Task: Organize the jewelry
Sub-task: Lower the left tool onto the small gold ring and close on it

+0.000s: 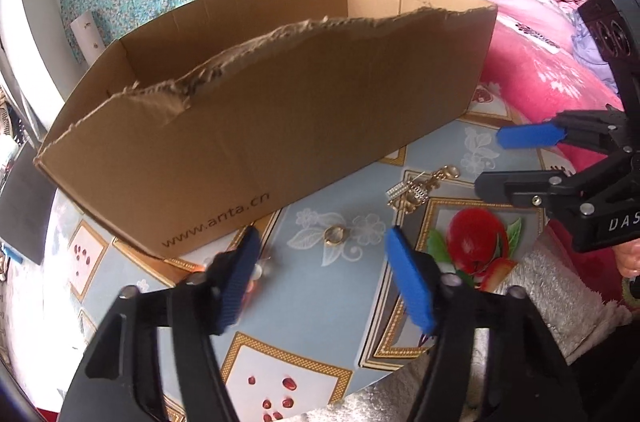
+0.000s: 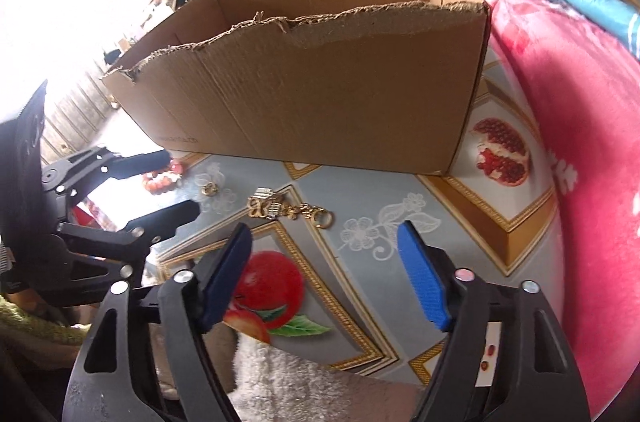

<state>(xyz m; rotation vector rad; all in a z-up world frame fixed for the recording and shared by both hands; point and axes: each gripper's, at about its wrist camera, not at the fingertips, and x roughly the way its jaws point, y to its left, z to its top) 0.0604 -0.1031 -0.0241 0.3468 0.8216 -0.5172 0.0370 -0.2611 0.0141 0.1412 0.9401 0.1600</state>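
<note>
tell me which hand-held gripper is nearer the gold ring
Left. The left hand-held gripper is open right in front of the ring; the right one is off to the side, past the brooch.

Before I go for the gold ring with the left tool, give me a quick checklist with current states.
1. Left tool open: ok, the blue pads stand wide apart.
2. Ring lined up: ok, it lies on the table between and just ahead of the pads.
3. Ring free of other items: ok, the gold chain piece lies apart from it; the orange bead bracelet sits on its other side.
4. Right tool out of the way: ok, open and off to the side, holding nothing.
5. Box open to receive: ok, the top is open with a torn edge.
6. Box contents: cannot tell, the inside floor is hidden.
</note>
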